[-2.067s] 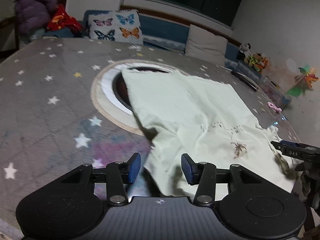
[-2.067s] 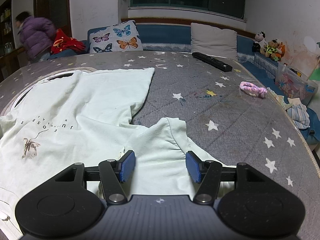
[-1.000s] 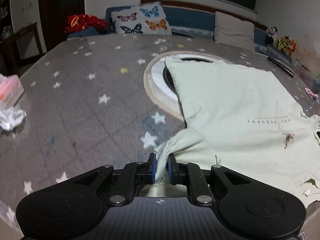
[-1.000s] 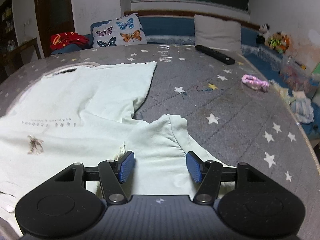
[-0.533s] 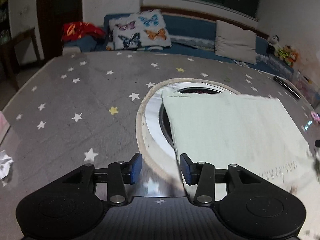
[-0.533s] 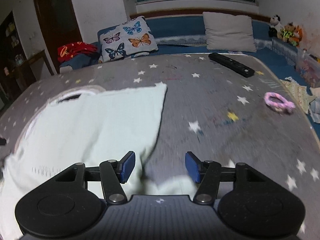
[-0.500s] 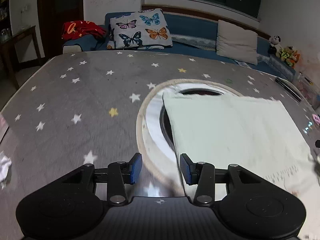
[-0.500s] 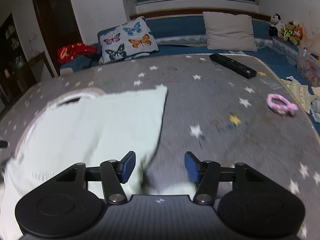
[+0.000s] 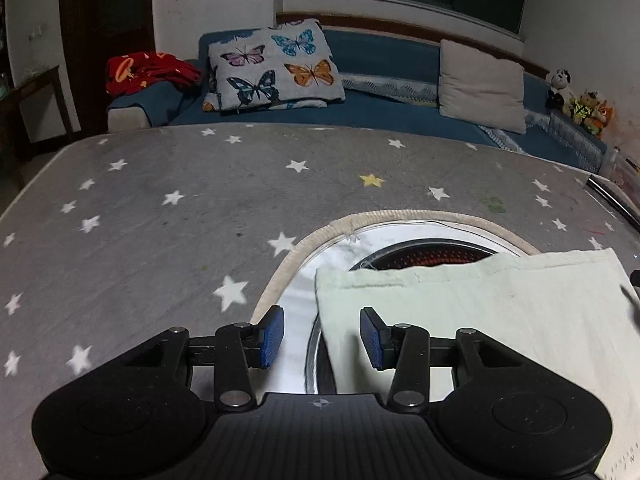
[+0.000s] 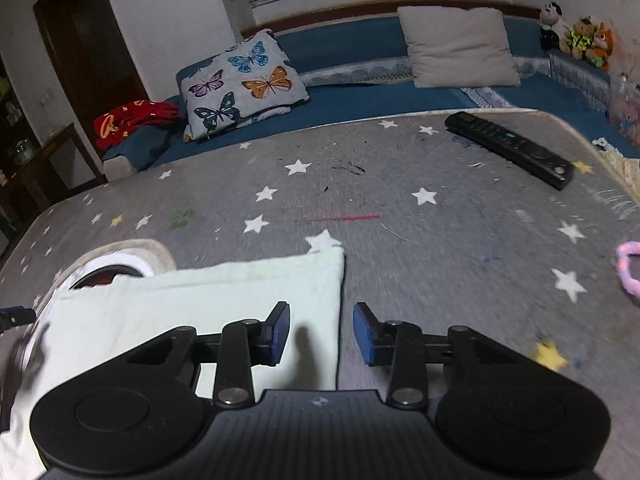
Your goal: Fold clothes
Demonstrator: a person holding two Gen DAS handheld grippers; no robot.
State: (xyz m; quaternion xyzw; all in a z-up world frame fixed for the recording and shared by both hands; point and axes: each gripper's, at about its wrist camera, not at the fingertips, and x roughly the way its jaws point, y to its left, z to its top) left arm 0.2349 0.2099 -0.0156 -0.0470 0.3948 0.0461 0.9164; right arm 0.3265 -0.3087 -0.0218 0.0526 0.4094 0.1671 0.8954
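Left fingers (image 9: 322, 336) parted, empty, right fingers (image 10: 321, 335) closing, empty, over shirt (image 10: 224, 304) hem, remote (image 10: 508, 148) beyond

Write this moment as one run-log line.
left gripper: open, over shirt edge | right gripper: closing, pads astride shirt edge | table

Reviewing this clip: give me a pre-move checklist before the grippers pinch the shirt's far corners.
1. Left gripper astride the shirt side edge, jaws apart: ok.
2. Right gripper over the other side edge, jaws closing, pads not yet pressing cloth: ok.
3. Far hem flat and straight: ok.
4. Remote and pink ring apart from the shirt: ok.
5. Shirt overlaps the round table opening, snag risk: not ok.
6. Near half smooth: cannot tell.
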